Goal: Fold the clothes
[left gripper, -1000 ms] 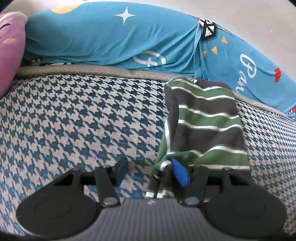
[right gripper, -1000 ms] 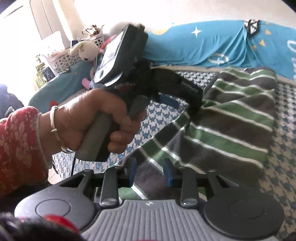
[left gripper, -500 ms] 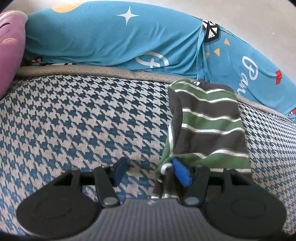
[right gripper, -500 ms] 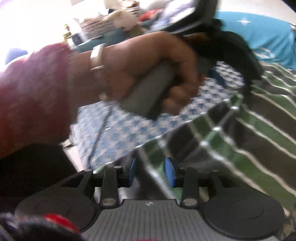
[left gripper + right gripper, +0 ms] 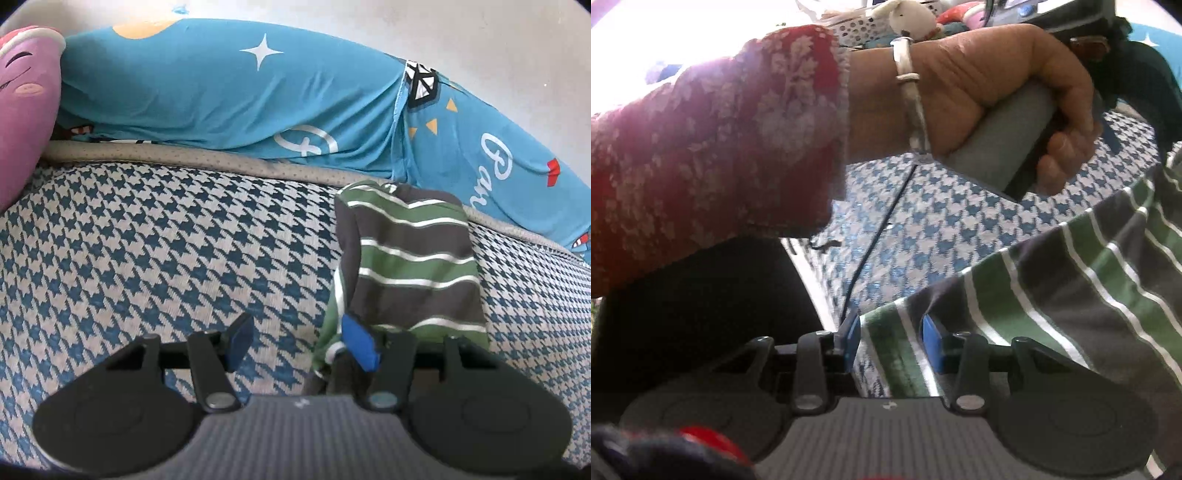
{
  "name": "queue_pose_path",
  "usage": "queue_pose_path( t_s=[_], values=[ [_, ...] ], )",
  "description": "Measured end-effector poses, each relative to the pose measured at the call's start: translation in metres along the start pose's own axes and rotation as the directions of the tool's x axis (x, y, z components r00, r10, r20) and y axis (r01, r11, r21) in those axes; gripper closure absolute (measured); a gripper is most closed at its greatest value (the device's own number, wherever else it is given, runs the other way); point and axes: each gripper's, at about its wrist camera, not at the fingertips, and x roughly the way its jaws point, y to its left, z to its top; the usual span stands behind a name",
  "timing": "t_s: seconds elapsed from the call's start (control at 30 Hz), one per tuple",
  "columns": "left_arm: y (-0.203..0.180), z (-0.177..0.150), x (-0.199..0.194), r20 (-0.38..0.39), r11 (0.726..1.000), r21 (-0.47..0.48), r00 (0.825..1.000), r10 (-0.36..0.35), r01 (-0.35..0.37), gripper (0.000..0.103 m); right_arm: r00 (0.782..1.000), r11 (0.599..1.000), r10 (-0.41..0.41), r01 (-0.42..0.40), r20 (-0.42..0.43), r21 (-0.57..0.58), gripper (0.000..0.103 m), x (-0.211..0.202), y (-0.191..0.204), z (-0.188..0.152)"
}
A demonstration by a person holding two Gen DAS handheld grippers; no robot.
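Note:
A shirt point(image 5: 410, 266) with grey, green and white stripes lies folded into a narrow strip on the houndstooth bed cover point(image 5: 166, 258). My left gripper point(image 5: 299, 345) is open at its near end. The cloth's edge bunches against the right finger point(image 5: 360, 347), while the left finger is over bare cover. In the right wrist view the shirt point(image 5: 1089, 295) spreads to the right. My right gripper point(image 5: 891, 341) is open, low over the shirt's near left corner, with the green hem lying between its pads. A hand point(image 5: 997, 85) holds the left gripper's handle above the bed.
A blue printed quilt point(image 5: 221, 92) is heaped along the far side of the bed, with a purple plush cushion point(image 5: 26, 103) at far left. A red patterned sleeve point(image 5: 720, 140) fills the right wrist view's upper left. A thin black cable point(image 5: 875, 236) runs across the cover near the bed edge.
My right gripper has dropped and pulled back to the shirt's near left corner, so the hand and sleeve now loom above it. The left gripper has barely moved and stays open.

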Motion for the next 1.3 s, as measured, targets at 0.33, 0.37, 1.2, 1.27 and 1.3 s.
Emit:
queue_pose_path(
  t_s=[0.33, 0.37, 1.2, 1.27, 1.3],
  values=[
    [-0.009, 0.0, 0.0, -0.003, 1.0, 0.017, 1.0, -0.025, 0.025, 0.048, 0.983, 0.99, -0.121, 0.11, 0.139, 0.087, 0.065, -0.048, -0.029, 0.017],
    [-0.009, 0.0, 0.001, -0.006, 1.0, 0.014, 1.0, -0.026, 0.026, 0.048, 0.976, 0.985, -0.151, 0.135, 0.155, 0.108, 0.065, -0.053, -0.034, 0.018],
    [-0.015, 0.02, 0.049, 0.001, 0.996, -0.041, 0.997, -0.08, 0.08, 0.048, 0.832, 0.808, -0.526, 0.423, 0.178, 0.41, 0.065, -0.107, -0.184, 0.029],
    [-0.014, 0.021, 0.054, 0.002, 0.995, -0.061, 0.997, -0.079, 0.079, 0.048, 0.82, 0.792, -0.546, 0.435, 0.176, 0.428, 0.065, -0.107, -0.197, 0.029],
    [-0.014, 0.022, 0.055, 0.004, 0.995, -0.064, 0.997, -0.077, 0.077, 0.048, 0.815, 0.785, -0.552, 0.437, 0.176, 0.438, 0.065, -0.108, -0.203, 0.029]
  ],
)
